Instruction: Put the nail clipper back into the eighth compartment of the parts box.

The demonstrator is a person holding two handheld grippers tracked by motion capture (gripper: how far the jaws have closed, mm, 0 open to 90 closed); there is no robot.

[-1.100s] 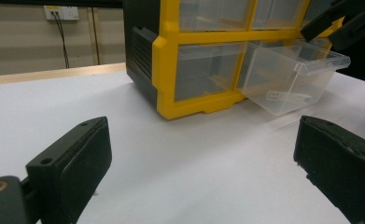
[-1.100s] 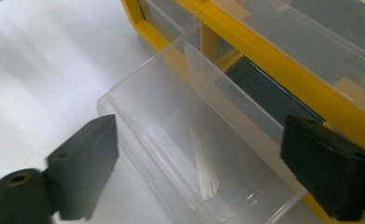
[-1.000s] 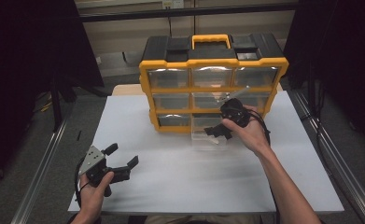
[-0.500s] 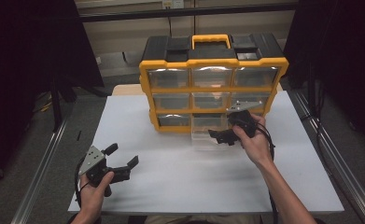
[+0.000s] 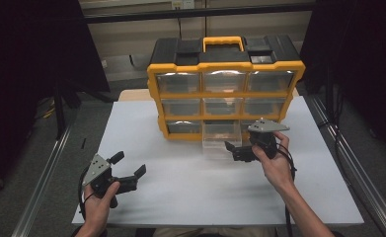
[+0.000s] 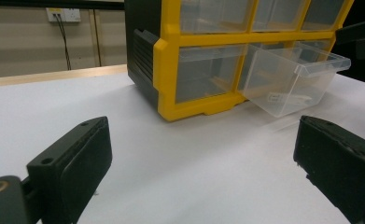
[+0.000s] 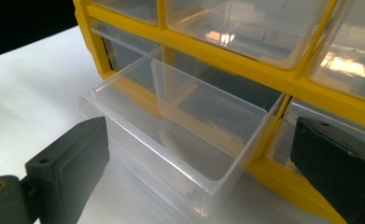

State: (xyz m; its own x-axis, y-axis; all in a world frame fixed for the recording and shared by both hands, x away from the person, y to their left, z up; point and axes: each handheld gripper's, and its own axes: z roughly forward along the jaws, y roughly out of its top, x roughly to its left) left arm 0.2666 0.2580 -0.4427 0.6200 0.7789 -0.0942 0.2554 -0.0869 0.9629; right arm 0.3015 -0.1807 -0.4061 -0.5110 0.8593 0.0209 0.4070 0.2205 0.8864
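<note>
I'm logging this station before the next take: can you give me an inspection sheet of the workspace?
Surface: white table top, bare around the grippers.
Job's things: yellow drawer organizer; bottom middle clear drawer pulled out, pale small parts inside.
Clutter: nothing seen.
Grippers: left gripper open, near table's front left; right gripper open, just before the drawer.
Cables: black cable loops at the right hand.
Surroundings: dark curtains, wall socket.
</note>
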